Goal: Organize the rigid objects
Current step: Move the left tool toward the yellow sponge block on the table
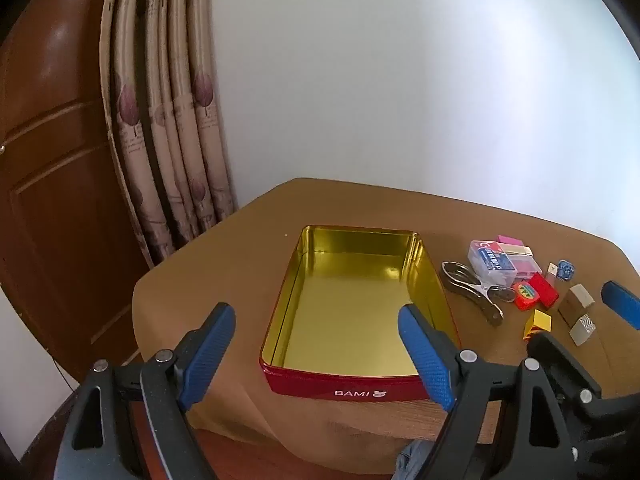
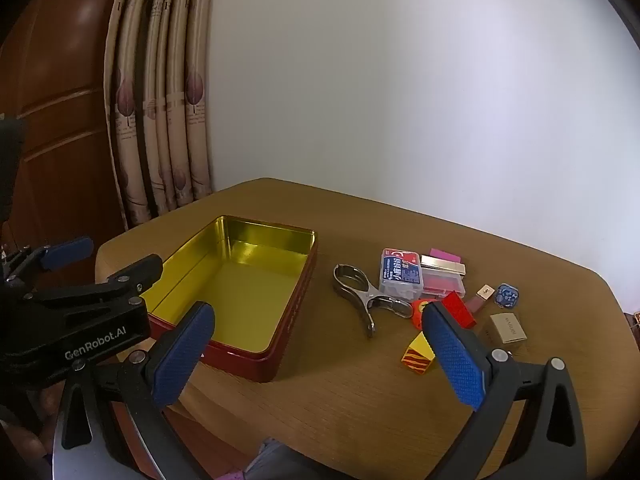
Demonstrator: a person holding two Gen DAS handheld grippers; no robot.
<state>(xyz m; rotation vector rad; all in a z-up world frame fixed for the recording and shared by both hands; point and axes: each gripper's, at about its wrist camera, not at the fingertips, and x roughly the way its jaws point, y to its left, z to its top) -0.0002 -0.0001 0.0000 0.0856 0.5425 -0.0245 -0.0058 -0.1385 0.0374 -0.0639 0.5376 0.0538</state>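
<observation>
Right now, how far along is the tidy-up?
Nothing done: the red tin sits empty. Nothing in hand: left gripper and right gripper are open, holding nothing. All left: hole punch, clear case and small blocks beside the tin.

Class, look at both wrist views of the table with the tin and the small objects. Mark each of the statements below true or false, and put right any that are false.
1. The red tin holds nothing. True.
2. The metal hole punch lies inside the tin. False: it lies on the table, beside the tin.
3. The left gripper and the right gripper are both open. True.
4. The right gripper holds the yellow block. False: the block rests on the table, ungripped.
</observation>
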